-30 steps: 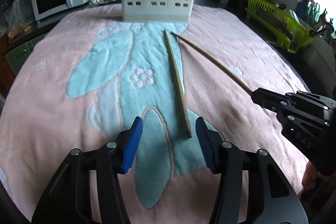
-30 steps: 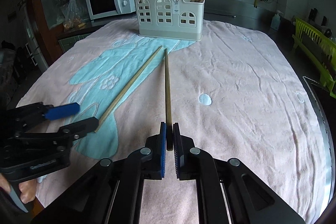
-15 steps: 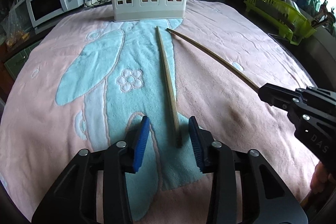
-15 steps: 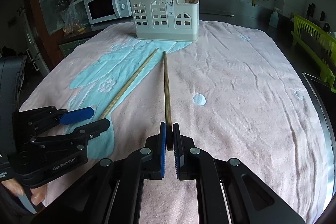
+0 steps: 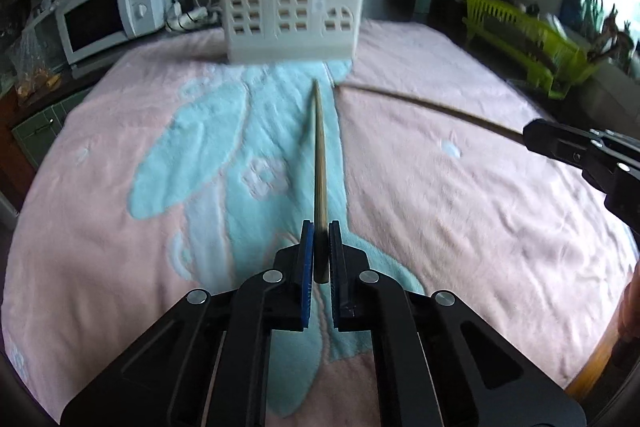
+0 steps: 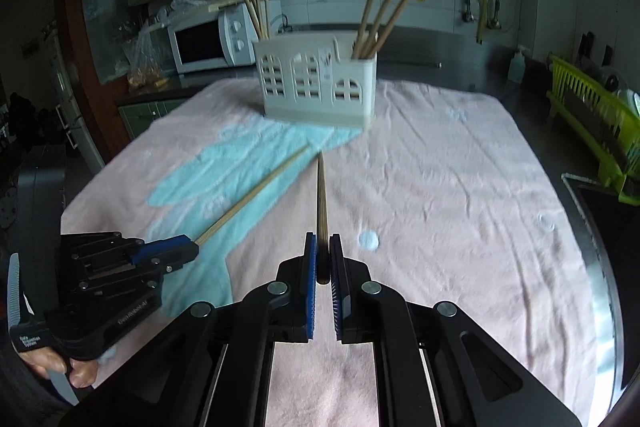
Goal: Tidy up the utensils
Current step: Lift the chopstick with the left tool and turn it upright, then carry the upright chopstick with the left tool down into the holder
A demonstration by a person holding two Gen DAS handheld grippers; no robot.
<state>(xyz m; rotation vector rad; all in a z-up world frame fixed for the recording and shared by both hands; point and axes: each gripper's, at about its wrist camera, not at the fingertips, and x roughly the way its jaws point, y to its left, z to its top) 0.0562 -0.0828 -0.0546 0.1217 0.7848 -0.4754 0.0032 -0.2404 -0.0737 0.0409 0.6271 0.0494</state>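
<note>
since a second ago left gripper [image 5: 319,247] has just been closing onto its chopstick [image 5: 320,163] over the surface's near edge; right gripper [image 6: 323,259] pinches the other chopstick [image 6: 321,203] - lift both level, tips clear of the towel [image 6: 460,211], then drop into the holder [image 6: 316,87] at the far edge.

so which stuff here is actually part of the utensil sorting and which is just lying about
Part of the job:
- chopstick clamped in the left gripper
- second chopstick clamped in the right gripper
- white utensil holder, with sticks already standing in it

Just lying about:
- microwave
- green dish rack
- pink towel under everything
</note>
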